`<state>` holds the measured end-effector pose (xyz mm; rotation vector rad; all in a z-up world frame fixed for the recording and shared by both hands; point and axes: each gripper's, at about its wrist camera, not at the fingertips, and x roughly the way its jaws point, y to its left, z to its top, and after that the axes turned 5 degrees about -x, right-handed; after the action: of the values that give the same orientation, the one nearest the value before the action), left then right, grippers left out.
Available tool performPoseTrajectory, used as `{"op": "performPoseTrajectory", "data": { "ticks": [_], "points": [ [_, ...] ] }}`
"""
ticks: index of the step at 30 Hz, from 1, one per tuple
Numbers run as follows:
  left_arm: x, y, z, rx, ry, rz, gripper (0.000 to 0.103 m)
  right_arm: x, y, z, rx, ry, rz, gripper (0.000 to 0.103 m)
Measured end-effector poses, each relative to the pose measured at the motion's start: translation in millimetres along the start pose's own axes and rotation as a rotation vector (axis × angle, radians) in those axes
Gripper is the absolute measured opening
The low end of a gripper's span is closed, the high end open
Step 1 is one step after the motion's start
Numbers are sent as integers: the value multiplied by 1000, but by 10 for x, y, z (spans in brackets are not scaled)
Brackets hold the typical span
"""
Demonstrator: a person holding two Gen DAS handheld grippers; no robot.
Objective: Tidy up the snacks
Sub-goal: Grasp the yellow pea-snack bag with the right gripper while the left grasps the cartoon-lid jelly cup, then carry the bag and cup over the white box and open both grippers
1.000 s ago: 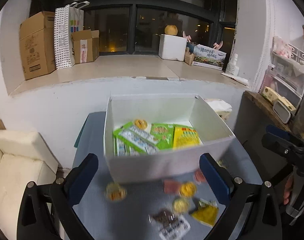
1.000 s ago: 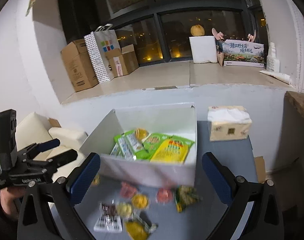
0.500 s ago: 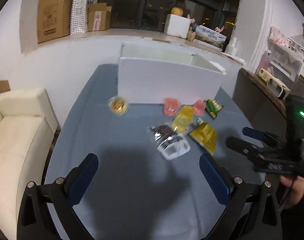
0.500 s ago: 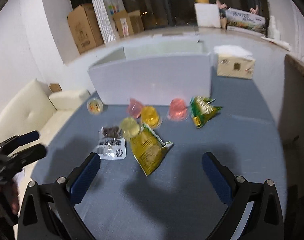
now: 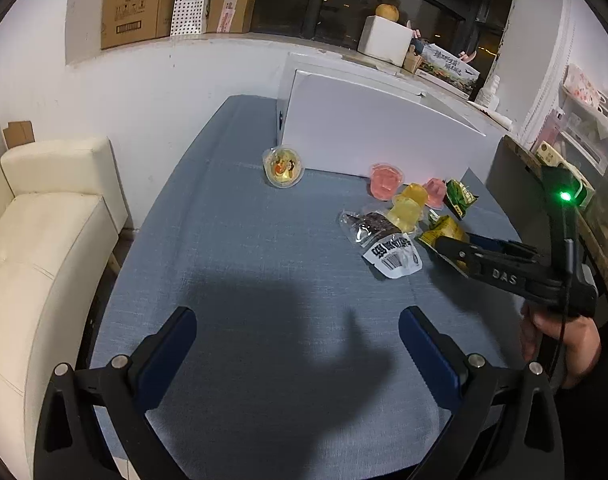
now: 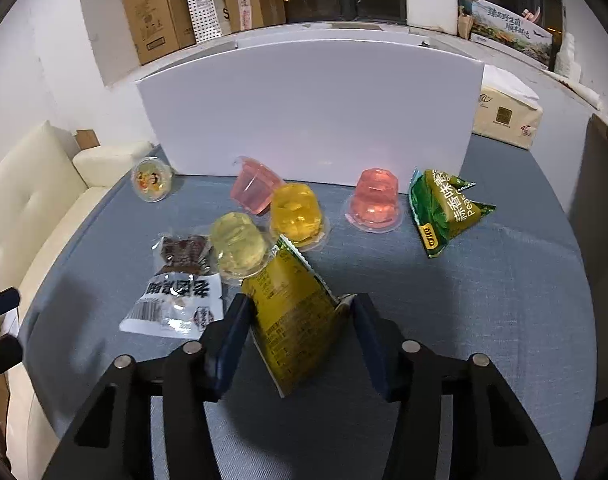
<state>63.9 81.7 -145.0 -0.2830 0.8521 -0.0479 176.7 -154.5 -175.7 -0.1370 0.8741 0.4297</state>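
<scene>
Right gripper (image 6: pixel 300 312) is low over the blue table (image 6: pixel 484 320), fingers half closed around the yellow snack bag (image 6: pixel 292 320), 1 on each side. Contact with the bag is unclear; it lies flat on the table. Left gripper (image 5: pixel 296 344) hovers wide open over bare cloth, holding nothing. The bag sits near the white box (image 6: pixel 312 108), just beside a pale jelly cup (image 6: pixel 238 246) and an orange jelly cup (image 6: pixel 296 212). A green pea bag (image 6: pixel 444 208) lies further right.
</scene>
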Motion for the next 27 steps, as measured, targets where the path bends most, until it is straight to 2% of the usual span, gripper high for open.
{"op": "performPoseTrajectory", "data": {
  "ticks": [4, 8, 14, 20, 22, 24, 26, 27],
  "points": [
    [154, -13, 108, 5, 10, 9, 103, -140, -21, -44, 31, -32, 4, 52],
    [340, -24, 400, 15, -7, 24, 103, -357, -56, -107, 44, -64, 8, 52],
    [860, -42, 983, 13, -16, 37, 103, -732, -24, -186, 49, -125, -1, 52],
    [1354, -19, 1237, -26, 25, 65, 102, -907, -39, -250, 73, -144, 2, 52],
    [1453, -23, 1266, -27, 34, 84, 97, -926, -50, -266, 78, -146, 2, 52],
    [1517, -50, 1269, -12, 42, 92, 71, -925, -59, -277, 80, -143, 5, 52],
    [1561, -77, 1273, 10, 49, 113, 53, -912, -60, -286, 82, -142, 7, 52],
    [1569, -89, 1278, 15, 55, 107, 49, -907, -57, -286, 84, -141, 11, 52]
  ]
}}
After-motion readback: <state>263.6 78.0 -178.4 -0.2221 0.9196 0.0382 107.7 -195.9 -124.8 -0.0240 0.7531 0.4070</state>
